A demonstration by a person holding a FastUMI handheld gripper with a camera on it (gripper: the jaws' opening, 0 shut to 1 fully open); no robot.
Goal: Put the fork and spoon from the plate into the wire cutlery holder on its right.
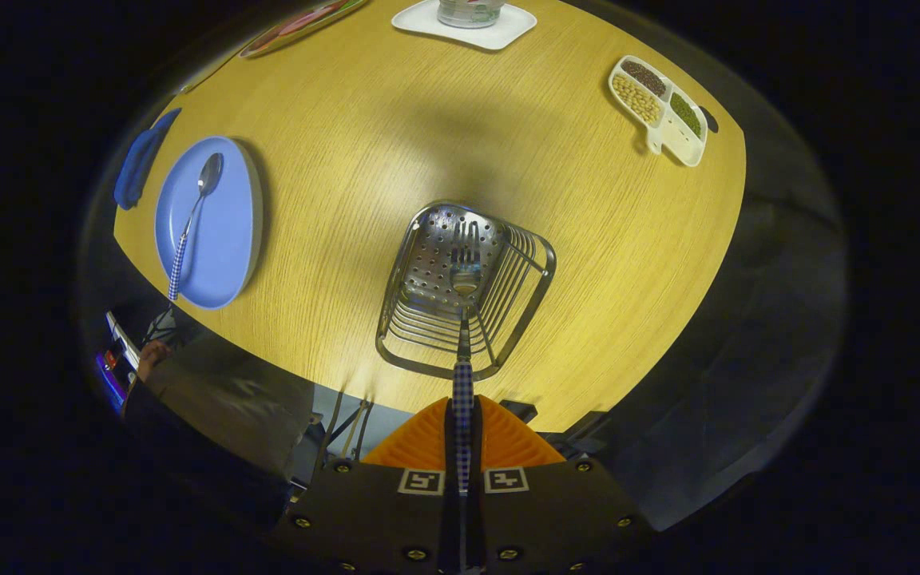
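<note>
Gripper (462, 431): I see it closed tight on the fork's checked handle.
Fork (464, 319): runs straight ahead from my fingers, tines down inside the wire cutlery holder (508, 319).
Spoon (192, 220): lies lengthwise on the plate (228, 231), bowl pointing away from me.

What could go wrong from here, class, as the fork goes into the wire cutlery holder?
1. The tongs pinch only the fork by its thin handle, so it may swivel or slip on release.
2. Its head hangs over the wire cutlery holder; the tines might catch a wire.
3. The spoon overhangs the plate rim and could tip the plate when lifted.
</note>
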